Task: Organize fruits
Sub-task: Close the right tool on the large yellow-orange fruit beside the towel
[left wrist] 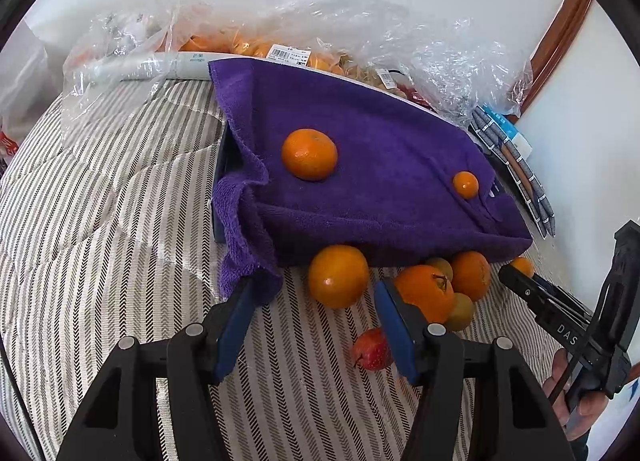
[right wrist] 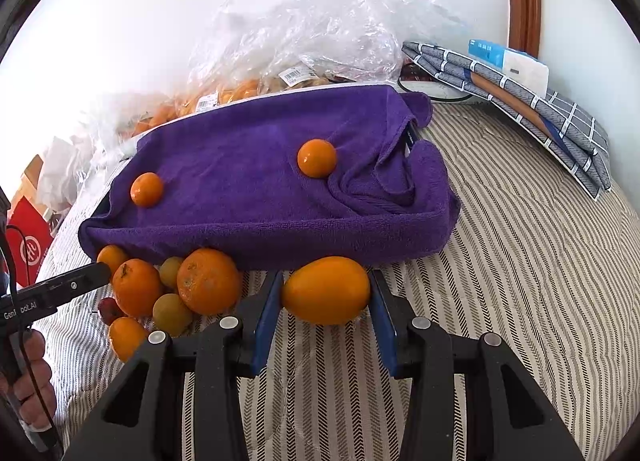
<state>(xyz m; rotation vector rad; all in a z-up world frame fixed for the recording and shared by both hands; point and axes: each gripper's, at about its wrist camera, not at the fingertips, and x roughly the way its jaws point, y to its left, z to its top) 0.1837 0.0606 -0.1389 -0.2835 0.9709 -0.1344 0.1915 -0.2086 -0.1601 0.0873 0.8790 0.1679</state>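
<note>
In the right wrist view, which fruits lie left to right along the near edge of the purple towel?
Small orange by the left claw's tip → stemmed orange → rough-skinned orange → smooth orange between the right claw's fingers.

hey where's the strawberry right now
The strawberry lies on the striped bedcover, low in the left wrist view beside the left gripper, just in front of the orange pile.

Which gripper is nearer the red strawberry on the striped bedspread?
Left. The strawberry lies close beside the left gripper, just outside its jaws. The right gripper is off beyond the fruit cluster, jaws either side of a large orange.
</note>
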